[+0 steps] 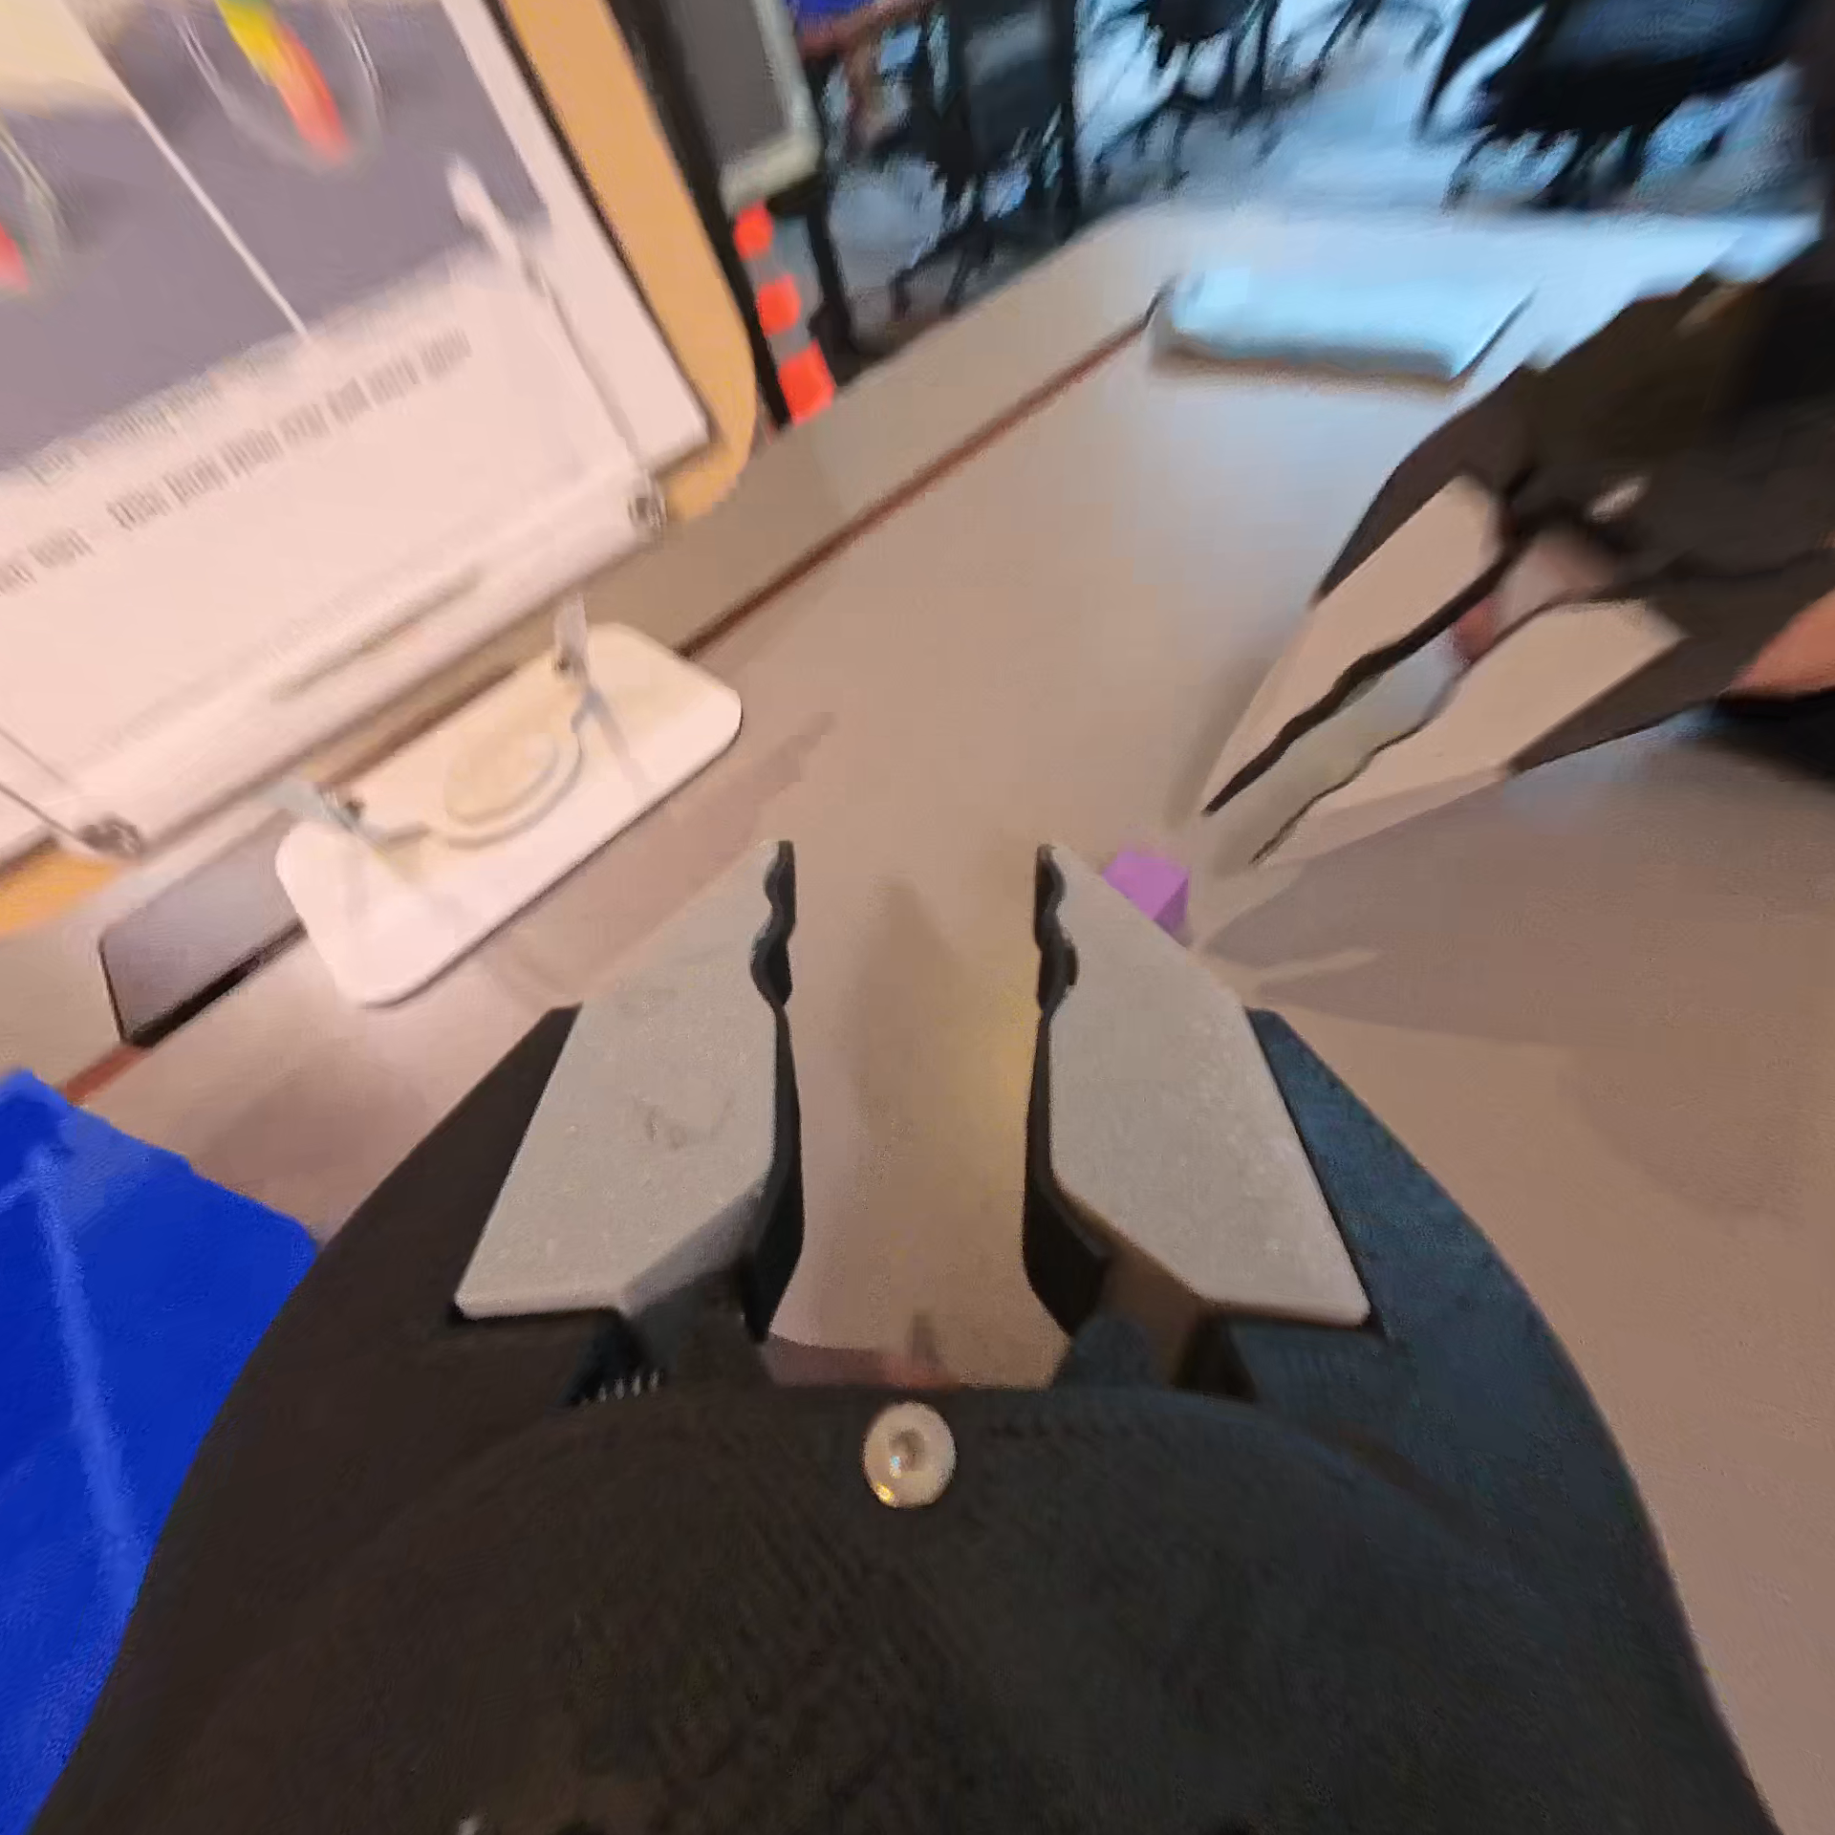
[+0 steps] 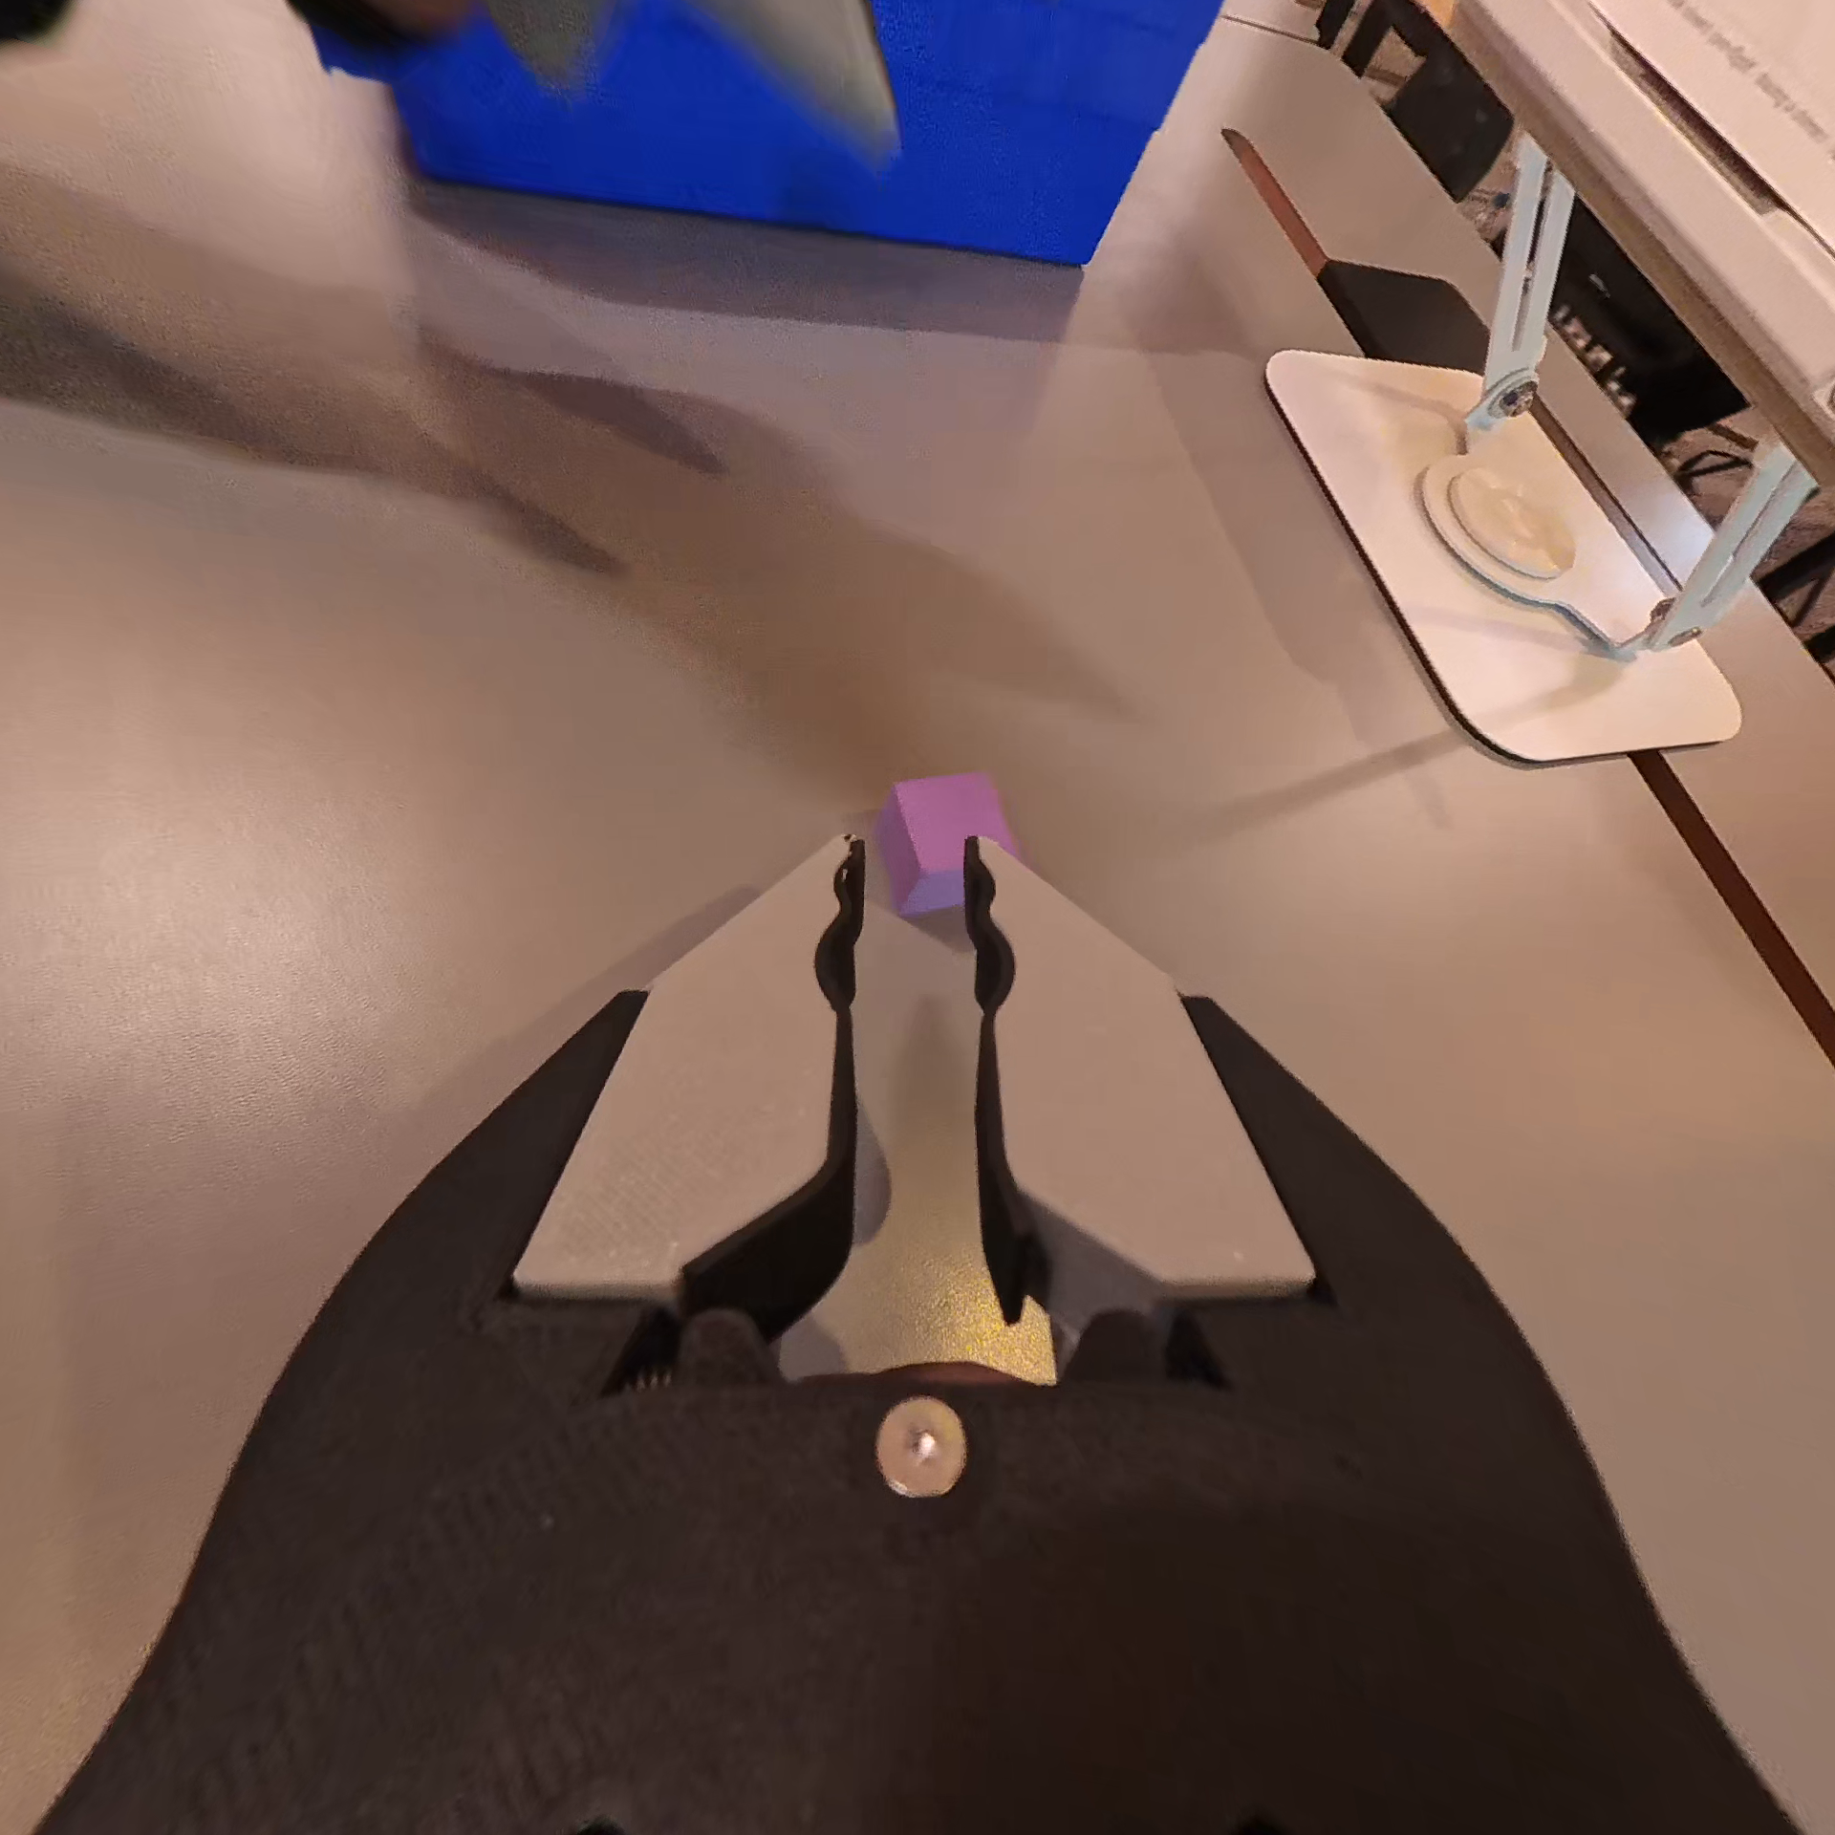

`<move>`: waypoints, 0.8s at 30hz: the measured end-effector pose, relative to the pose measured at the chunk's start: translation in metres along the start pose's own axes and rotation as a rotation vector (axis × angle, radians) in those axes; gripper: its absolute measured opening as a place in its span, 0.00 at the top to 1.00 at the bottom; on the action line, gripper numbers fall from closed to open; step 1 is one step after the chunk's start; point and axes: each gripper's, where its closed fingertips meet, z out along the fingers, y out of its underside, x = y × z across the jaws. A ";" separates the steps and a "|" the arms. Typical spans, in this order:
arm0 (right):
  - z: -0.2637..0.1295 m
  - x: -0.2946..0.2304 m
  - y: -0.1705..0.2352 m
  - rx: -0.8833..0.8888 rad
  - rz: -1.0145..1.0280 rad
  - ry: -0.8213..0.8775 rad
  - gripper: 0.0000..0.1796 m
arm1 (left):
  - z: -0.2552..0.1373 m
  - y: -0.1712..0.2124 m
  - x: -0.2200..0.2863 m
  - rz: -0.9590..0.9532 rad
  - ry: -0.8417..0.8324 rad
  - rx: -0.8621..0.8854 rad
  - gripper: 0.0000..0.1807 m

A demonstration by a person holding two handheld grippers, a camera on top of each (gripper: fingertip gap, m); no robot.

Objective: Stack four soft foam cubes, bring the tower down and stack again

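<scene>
While fingers apart, R gripper [image 2: 909, 849] nears purple cube [image 2: 943, 844].

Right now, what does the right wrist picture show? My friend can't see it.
The right gripper points, open, at a small purple cube on a grey table. A blue box sits behind, a white stand base to the right.
</scene>
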 end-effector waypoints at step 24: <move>0.010 -0.006 0.018 -0.038 0.059 -0.079 0.89 | -0.125 0.183 -0.168 0.257 0.182 -0.830 0.68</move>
